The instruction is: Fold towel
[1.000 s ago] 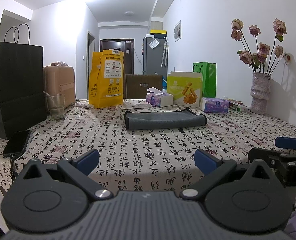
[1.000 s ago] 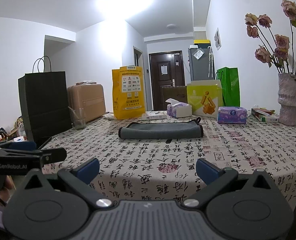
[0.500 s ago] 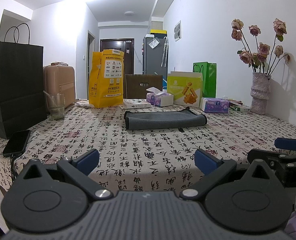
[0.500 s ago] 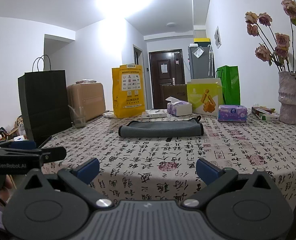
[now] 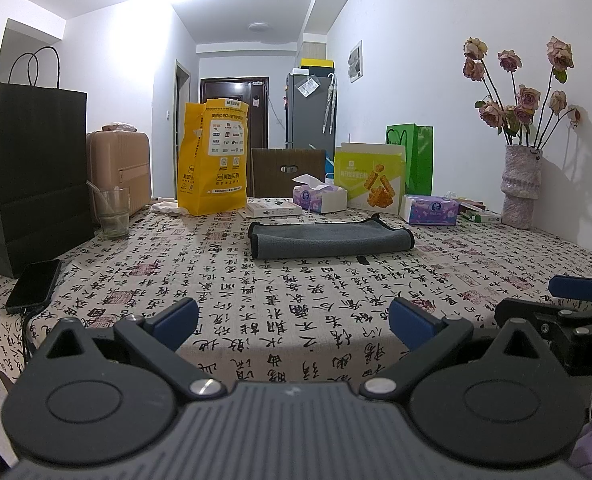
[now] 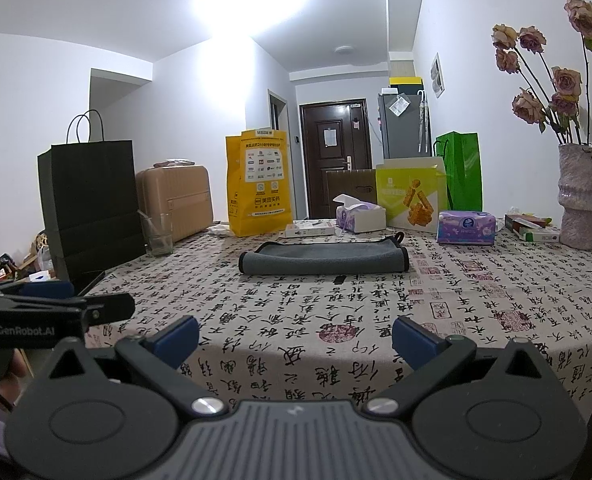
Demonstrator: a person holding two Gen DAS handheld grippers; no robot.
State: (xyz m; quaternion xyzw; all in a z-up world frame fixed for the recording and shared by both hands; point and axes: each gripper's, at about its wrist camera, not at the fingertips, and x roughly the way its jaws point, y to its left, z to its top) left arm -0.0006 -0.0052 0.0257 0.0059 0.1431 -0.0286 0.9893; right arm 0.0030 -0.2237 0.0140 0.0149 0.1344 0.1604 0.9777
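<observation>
Nothing moved vs 1 s ago. Towel [image 5: 331, 240] lies folded mid-bench [image 5: 255, 292], well apart from both. Left gripper [image 5: 291, 318] and right gripper [image 6: 296, 336]: jaws wide open, empty. Looks done/idle.

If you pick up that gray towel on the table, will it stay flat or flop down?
The gray folded cloth towel would probably flop: its rolled edges look soft and rounded. It likely feels light, lying thin on the printed tablecloth. Pinched at one corner, the layers might fall open.
</observation>
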